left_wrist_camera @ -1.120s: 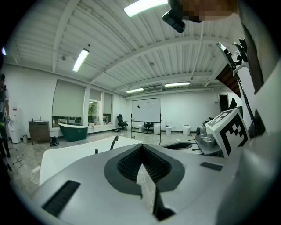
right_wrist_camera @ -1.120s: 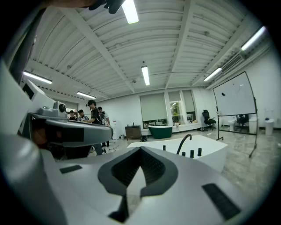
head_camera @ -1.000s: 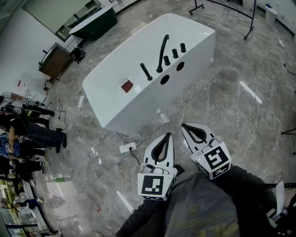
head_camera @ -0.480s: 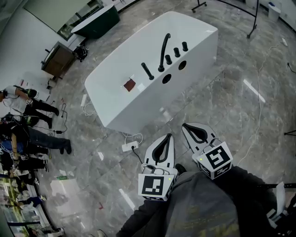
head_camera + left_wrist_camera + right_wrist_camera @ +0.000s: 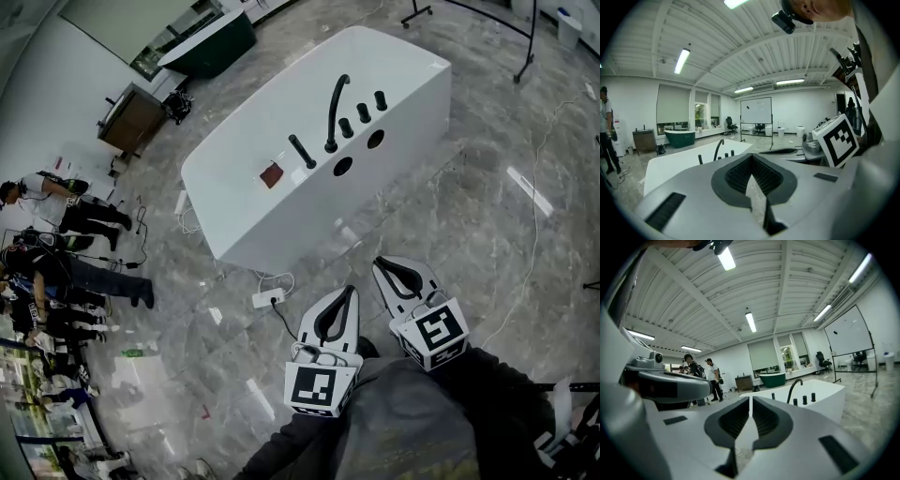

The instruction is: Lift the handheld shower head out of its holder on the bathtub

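Note:
A white bathtub (image 5: 281, 216) stands on the grey marble floor, some way ahead of me. On its deck are a black arched spout (image 5: 334, 112), three black knobs (image 5: 364, 112) and the black handheld shower head (image 5: 302, 152), upright in its holder left of the spout. The shower head (image 5: 700, 159) is also far off in the left gripper view, as is the shower head (image 5: 773, 395) in the right gripper view. My left gripper (image 5: 352, 289) and right gripper (image 5: 380, 262) are side by side near my body, both shut and empty, short of the tub.
A power strip (image 5: 265, 298) and its cable lie on the floor between me and the tub. Several people (image 5: 66, 272) stand at the left. A dark green tub (image 5: 202, 42) and a wooden cabinet (image 5: 131, 120) are behind. A black stand (image 5: 525, 37) is at the top right.
Both grippers sit slightly lower in the head view, still shut. The tub has drifted a little to the right in the picture. The people at the left have shifted.

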